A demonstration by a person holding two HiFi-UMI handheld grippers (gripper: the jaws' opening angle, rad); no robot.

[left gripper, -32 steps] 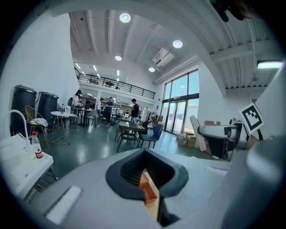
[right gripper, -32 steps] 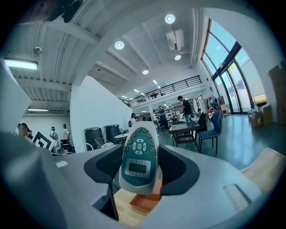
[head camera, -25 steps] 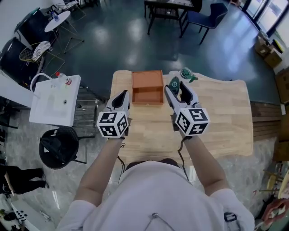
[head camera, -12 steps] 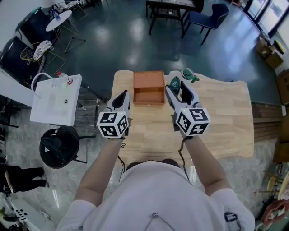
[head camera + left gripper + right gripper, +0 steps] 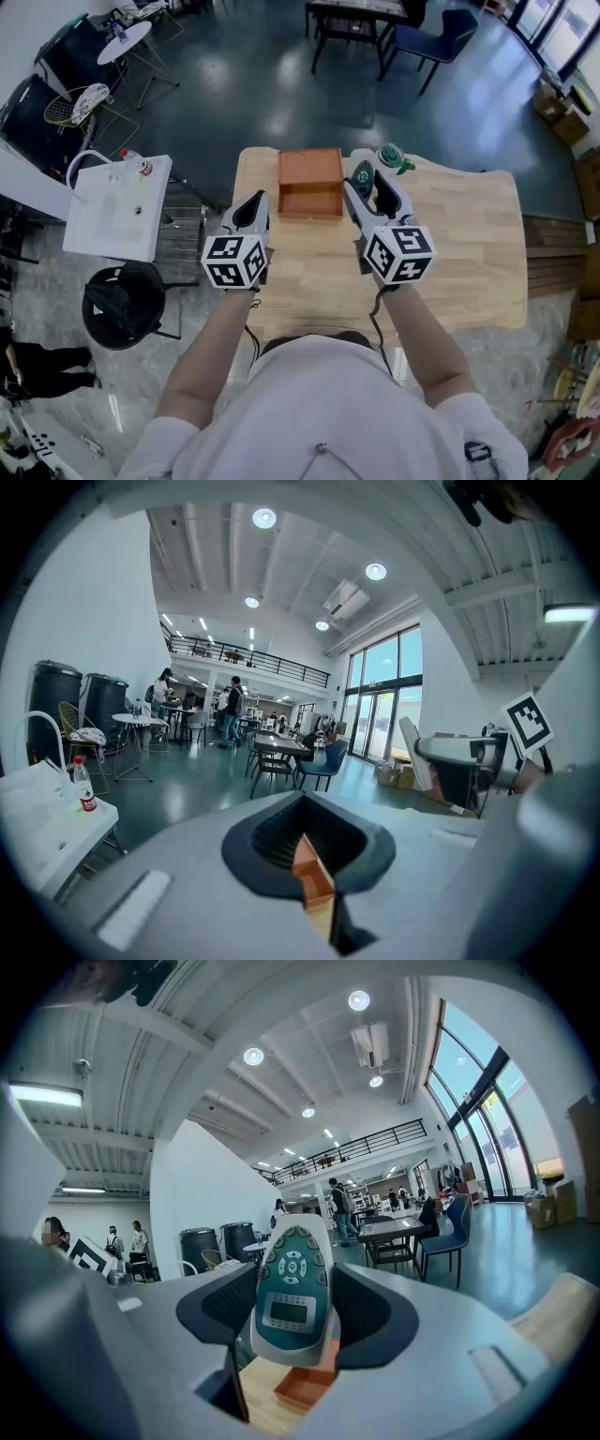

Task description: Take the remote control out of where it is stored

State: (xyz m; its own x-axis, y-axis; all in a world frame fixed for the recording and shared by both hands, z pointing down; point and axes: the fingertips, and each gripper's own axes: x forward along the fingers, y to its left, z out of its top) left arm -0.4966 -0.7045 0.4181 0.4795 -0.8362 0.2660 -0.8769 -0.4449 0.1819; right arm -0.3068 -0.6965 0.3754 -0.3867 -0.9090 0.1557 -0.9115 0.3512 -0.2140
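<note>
Nearest, the person's two forearms reach out over a pale wooden worktop, each carrying a hand-held gripper with a marker cube at its back. The left hand-held gripper has its jaws pressed together at the tips with nothing between them, and it hovers over the worktop just left of the near corner of an open orange box. The right hand-held gripper is pinching the remote control, a white and teal handset with a small screen and a ring of buttons. The dark pads press on both of its long sides, and its button face is turned back toward that gripper's camera. The remote is out of the box, held above the worktop just to the box's right. A little further on, a small teal object lies near the worktop's far edge; I cannot tell what it is. Beyond the worktop, a dark glossy floor carries a blue chair and a dark table.
</note>
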